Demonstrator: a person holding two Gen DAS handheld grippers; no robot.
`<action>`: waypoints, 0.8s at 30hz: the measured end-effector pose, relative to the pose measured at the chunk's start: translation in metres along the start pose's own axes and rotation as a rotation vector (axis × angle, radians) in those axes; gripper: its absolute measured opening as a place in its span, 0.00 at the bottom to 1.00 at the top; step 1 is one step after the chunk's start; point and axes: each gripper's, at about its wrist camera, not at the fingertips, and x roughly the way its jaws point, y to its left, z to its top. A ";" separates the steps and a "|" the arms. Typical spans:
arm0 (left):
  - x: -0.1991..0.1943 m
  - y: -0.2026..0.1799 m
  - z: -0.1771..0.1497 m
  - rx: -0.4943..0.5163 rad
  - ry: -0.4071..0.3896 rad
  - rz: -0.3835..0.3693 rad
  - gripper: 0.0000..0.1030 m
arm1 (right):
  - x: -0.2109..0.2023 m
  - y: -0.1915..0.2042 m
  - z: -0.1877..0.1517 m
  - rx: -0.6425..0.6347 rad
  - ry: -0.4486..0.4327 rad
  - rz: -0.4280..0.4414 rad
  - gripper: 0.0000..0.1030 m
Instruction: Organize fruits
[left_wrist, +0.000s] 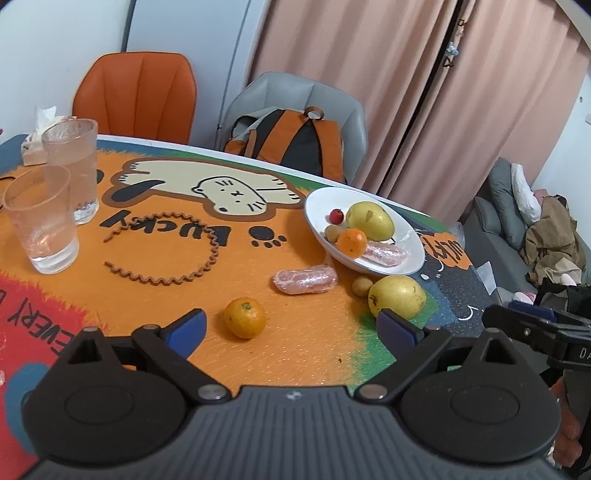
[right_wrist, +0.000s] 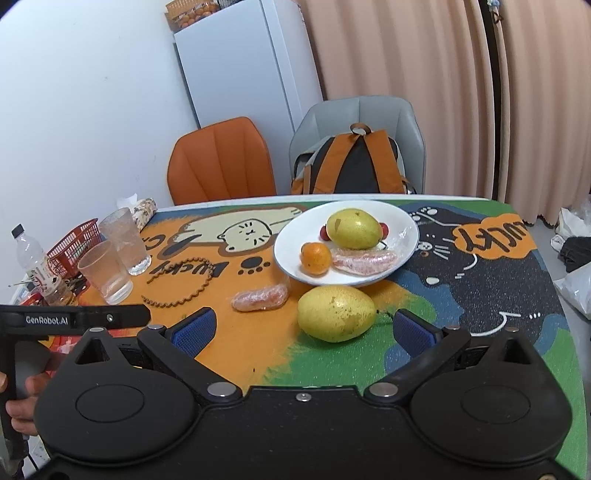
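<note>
Pink curtains and two chairs back a cartoon-cat table mat (left_wrist: 288, 350) in the left wrist view, where the left gripper (left_wrist: 291, 325) hangs with jaws wide apart and empty over a loose mandarin (left_wrist: 245, 317); small, firm and round, it should be pinched across its middle. From the right wrist, the right gripper (right_wrist: 301, 328) also stands spread and empty, framing a big yellow pear (right_wrist: 335, 313) just in front of the white plate (right_wrist: 406, 225). That pear looks heavy and smooth-skinned, so grip its widest part.

Even indoor light, soft shadows, fisheye-bent edges, sharp focus
</note>
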 end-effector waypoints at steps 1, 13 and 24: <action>-0.001 0.002 0.001 -0.003 -0.001 0.001 0.95 | -0.001 0.000 -0.001 -0.002 0.000 0.003 1.00; -0.006 0.020 -0.001 -0.051 -0.024 0.070 0.95 | -0.002 -0.013 -0.009 0.059 0.002 0.020 1.00; 0.012 0.027 -0.012 -0.068 -0.050 0.094 0.91 | 0.020 -0.012 -0.015 0.043 0.019 0.007 1.00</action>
